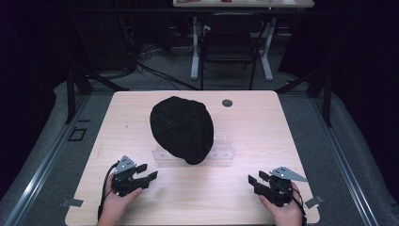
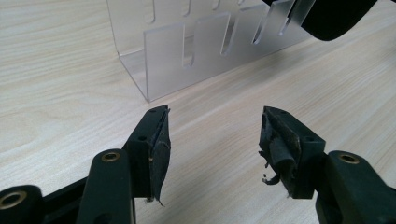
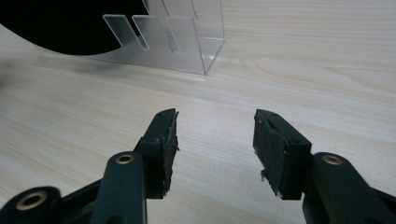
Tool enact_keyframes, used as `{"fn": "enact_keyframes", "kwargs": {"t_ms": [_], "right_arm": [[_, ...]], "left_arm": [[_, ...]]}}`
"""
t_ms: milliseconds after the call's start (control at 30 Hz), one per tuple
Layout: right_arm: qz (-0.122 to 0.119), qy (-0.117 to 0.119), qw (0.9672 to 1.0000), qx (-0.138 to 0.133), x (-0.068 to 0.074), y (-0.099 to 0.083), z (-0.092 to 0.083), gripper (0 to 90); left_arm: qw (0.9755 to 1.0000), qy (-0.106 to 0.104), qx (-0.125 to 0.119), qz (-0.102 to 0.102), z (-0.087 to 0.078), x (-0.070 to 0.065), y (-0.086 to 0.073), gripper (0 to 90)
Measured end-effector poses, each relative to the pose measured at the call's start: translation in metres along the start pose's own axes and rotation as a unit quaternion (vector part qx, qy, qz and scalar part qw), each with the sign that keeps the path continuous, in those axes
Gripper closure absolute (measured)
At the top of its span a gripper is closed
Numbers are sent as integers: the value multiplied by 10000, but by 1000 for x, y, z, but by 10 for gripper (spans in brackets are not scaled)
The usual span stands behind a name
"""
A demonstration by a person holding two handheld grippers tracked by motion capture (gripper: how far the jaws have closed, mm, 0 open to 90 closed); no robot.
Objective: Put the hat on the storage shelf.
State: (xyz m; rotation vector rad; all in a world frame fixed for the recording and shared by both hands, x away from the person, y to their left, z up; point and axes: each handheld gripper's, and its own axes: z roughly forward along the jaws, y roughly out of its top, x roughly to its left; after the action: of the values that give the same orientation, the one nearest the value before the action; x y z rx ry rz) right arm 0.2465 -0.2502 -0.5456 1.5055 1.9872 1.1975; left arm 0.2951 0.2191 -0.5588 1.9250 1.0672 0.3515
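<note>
High view: black cap (image 1: 181, 129) on clear rack (image 1: 221, 153); both tools agape, w/ nothing held.

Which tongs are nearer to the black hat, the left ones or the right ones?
Left. The left tongs sit just below the black hat's near-left edge; the right tongs lie farther off, toward the near-right.

At the lower left of the high view, the person's left hand (image 1: 114, 203) holds the left gripper (image 1: 144, 172), whose jaws stand apart and point toward the upper right. At the lower right, the right hand (image 1: 282, 211) holds the right gripper (image 1: 257, 177), jaws apart and pointing toward the upper left. In each gripper view the two black jaws rise from the bottom edge, spread wide with nothing between them.
</note>
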Motion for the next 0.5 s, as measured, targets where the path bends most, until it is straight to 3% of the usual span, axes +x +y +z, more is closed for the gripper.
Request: {"fn": "enact_keyframes", "kwargs": {"t_ms": [500], "right_arm": [[125, 125, 9998, 0, -5, -7, 8, 489]], "left_arm": [[10000, -21, 52, -31, 3, 2, -2, 431]]}}
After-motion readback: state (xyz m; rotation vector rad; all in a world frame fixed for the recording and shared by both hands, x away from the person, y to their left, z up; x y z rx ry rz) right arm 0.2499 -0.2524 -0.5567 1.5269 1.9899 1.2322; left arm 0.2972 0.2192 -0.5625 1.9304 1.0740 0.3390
